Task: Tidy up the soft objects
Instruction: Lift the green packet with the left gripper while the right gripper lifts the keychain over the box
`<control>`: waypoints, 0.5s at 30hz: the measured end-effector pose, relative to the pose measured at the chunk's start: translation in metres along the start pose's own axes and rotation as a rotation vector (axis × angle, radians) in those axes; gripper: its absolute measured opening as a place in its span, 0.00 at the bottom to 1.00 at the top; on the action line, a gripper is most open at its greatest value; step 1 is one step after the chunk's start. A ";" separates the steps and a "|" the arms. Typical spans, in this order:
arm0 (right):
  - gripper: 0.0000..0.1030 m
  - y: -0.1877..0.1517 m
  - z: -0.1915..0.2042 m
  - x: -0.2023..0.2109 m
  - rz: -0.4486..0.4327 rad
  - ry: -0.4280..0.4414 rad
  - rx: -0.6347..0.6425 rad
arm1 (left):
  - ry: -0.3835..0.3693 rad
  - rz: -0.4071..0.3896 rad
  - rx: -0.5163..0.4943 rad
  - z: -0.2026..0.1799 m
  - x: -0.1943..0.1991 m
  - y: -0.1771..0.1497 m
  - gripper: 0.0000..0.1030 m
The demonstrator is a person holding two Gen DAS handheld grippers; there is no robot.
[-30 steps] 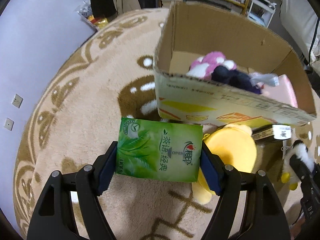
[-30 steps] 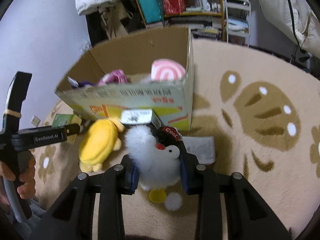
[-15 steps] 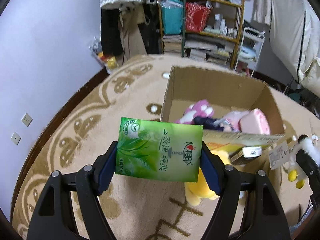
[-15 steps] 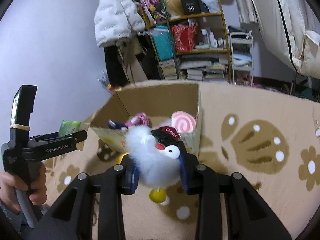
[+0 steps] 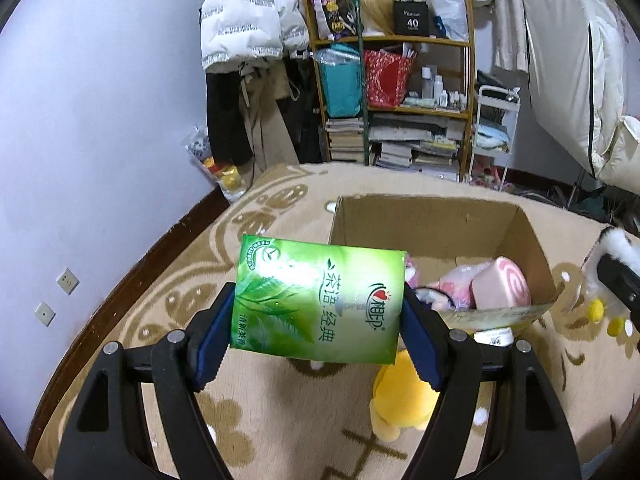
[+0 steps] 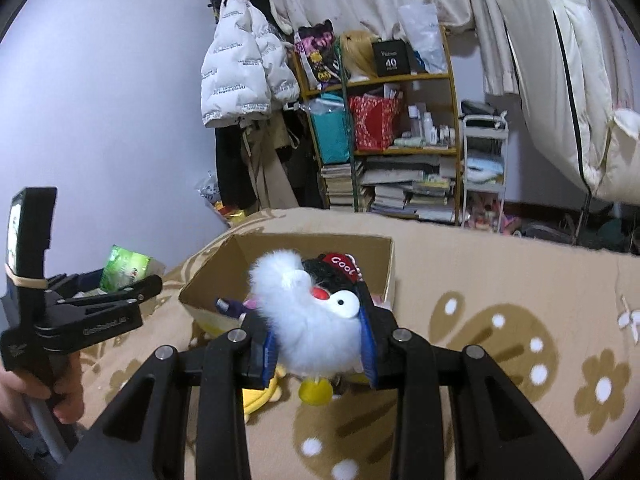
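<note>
- Clamping green tissue pack [image 5: 320, 302] crosswise in left gripper [image 5: 318, 332]; blue pads [image 5: 214, 340] pressed on both short edges, pack clear of the rug, print side facing camera.
- Squeezing white fluffy penguin plush [image 6: 316, 324] in right gripper [image 6: 318, 344]; blue pads [image 6: 368, 344] sunk into fur on both flanks, red "Cool" cap at 1 o'clock of the body, yellow foot hanging at 6 o'clock below the jaws.
- Open cardboard box [image 5: 440, 216] on beige patterned rug [image 5: 160, 280], at 1 o'clock from the tissue pack in left wrist view; directly behind the penguin, at 12 o'clock, in right wrist view.
- Inside box, near wall side: pink swirl-roll cushion [image 5: 500, 286], more pink plush just beside it at 9 o'clock, something dark purple partly hidden behind the pack.
- Yellow plush [image 5: 400, 396] lying on rug outside the box, at 5 o'clock from the tissue pack, partly hidden by the right-side finger.
- Small white-labelled item [image 5: 494, 336] wedged at the box's near wall; type unreadable.
- Right gripper's penguin poking into left wrist view at 3 o'clock edge.
- Left gripper with pack visible in right wrist view at 9 o'clock, hand [image 6: 24, 396] wrapped on its handle.
- Background at 12 o'clock: cluttered shelf unit [image 5: 400, 100], white puffer jacket [image 5: 244, 12] hanging at its 9 o'clock.
</note>
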State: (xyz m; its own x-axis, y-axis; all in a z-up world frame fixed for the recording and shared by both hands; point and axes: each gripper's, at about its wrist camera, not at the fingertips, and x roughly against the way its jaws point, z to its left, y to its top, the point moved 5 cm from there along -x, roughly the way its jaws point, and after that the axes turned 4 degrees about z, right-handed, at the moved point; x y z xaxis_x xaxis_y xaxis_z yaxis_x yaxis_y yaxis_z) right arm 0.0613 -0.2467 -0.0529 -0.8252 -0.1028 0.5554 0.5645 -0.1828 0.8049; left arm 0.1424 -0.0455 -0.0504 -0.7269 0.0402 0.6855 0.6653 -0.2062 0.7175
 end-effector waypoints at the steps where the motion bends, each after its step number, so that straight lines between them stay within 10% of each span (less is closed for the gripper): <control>1: 0.34 0.003 0.000 -0.002 -0.005 0.000 0.005 | -0.002 -0.011 -0.002 -0.001 0.001 0.002 0.73; 15: 0.34 0.043 0.013 -0.032 -0.034 0.030 0.085 | -0.015 -0.133 -0.030 -0.014 -0.004 0.041 0.73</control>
State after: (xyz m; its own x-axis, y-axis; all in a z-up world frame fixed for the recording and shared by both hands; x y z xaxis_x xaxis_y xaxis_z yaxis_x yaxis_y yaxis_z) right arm 0.1116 -0.2381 -0.0333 -0.8432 -0.1274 0.5222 0.5349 -0.1030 0.8386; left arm 0.1703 -0.0676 -0.0254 -0.8056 0.0839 0.5865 0.5576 -0.2275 0.7983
